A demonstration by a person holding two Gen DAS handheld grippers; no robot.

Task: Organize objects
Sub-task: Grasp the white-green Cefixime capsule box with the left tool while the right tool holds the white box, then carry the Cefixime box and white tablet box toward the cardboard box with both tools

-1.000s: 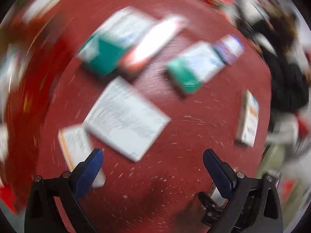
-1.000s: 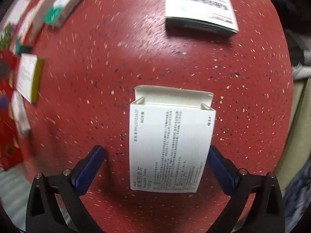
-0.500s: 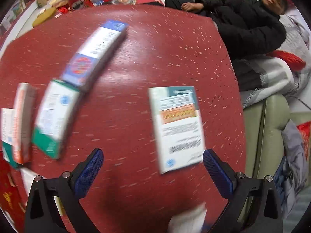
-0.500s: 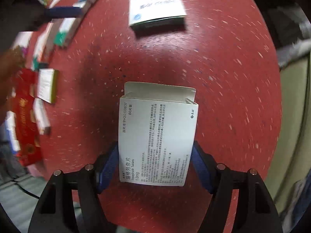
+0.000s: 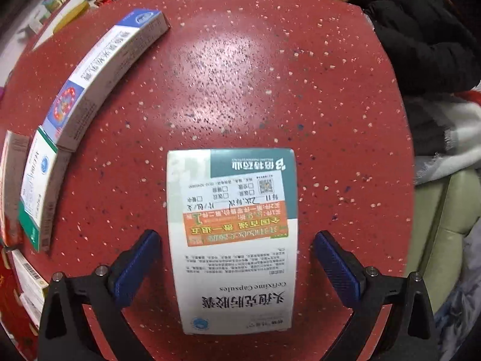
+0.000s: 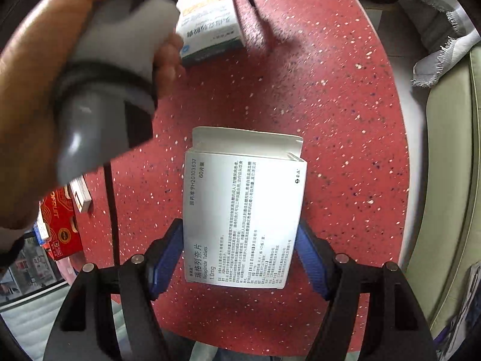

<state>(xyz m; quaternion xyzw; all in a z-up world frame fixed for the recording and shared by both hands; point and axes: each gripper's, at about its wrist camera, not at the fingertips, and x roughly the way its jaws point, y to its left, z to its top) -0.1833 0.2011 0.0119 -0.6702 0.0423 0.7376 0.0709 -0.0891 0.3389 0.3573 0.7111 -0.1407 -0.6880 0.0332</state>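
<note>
Right hand-held gripper [image 6: 240, 258]: your pads are clamped on both long sides of the white box [image 6: 243, 210]; it hangs lifted over the red desk [image 6: 345, 120]; its end flap stands open at 12 o'clock.
Left hand-held gripper [image 5: 236, 258]: your jaws stand wide, pointing straight down; the cefixime box [image 5: 233, 234] lies flat on the desk between them; neither pad touches it.
Other boxes: a long blue box [image 5: 108, 69] and a green box [image 5: 37, 192] line the desk edge from 10 to 8 o'clock in the left view.
Your left hand [image 6: 36, 96]: it fills the right view from 9 to 11 o'clock, close above the white box.
Risk, collision: your two hands work near each other; a careless swing could knock the white box askew.
Risk, flap: the open flap could let contents slide out if you tip that end down.
Risk, left grasp: close off-centre and the cefixime box may skid or twist on the smooth desk.
</note>
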